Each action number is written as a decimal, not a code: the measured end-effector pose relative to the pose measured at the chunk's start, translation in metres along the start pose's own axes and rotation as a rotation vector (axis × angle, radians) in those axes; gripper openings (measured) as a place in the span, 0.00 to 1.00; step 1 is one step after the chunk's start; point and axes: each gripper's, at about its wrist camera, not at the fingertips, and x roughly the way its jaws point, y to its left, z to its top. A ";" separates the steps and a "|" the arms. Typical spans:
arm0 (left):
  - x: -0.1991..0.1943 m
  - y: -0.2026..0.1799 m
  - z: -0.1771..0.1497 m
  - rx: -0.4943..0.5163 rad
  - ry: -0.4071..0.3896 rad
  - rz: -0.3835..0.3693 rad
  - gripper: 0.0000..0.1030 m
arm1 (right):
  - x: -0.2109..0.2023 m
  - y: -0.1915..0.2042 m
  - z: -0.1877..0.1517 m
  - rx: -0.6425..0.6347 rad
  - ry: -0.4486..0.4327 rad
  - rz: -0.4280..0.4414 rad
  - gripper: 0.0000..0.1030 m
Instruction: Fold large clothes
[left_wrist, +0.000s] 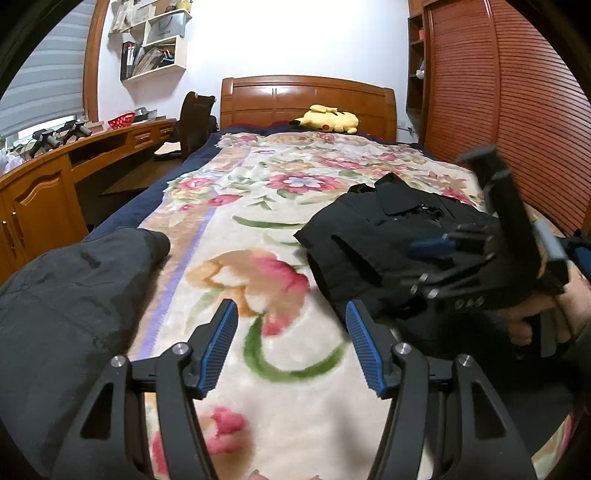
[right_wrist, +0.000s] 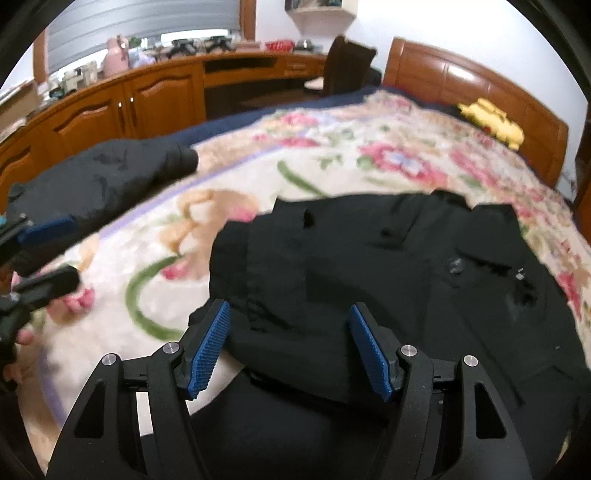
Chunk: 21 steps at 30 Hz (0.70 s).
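Right now the left gripper hangs over the floral blanket on the bed, its jaws spread apart with nothing but blanket showing between the blue pads. Ahead of it and to its right lies the black garment, partly folded into a rough bundle with a collar-like edge at its far side. To the left of this gripper, near its left finger, a second dark jacket lies in a heap at the bed's edge, one sleeve end reaching out toward the middle of the blanket.

The right gripper points down at the near edge of the black garment. Its jaws stand apart too, and the cloth lies just ahead of and beneath the gap; the pads do not press on it, as far as the blurred view shows. In the left wrist view this same gripper shows at the right, held in a hand, hovering over the garment's near right part.

Farther ahead of both tools, a yellow plush toy rests against the wooden headboard. A wooden desk runs along the wall to the left of the bed, and a slatted wardrobe door stands to the right.
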 end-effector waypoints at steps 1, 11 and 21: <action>0.000 0.002 0.000 -0.002 -0.001 0.001 0.59 | 0.008 0.001 -0.002 -0.004 0.024 0.006 0.67; 0.002 -0.002 -0.001 -0.011 0.002 -0.011 0.59 | 0.040 -0.001 -0.021 -0.045 0.133 0.016 0.39; -0.002 -0.022 0.005 0.000 -0.025 -0.047 0.60 | -0.009 -0.030 -0.018 0.023 0.024 0.025 0.10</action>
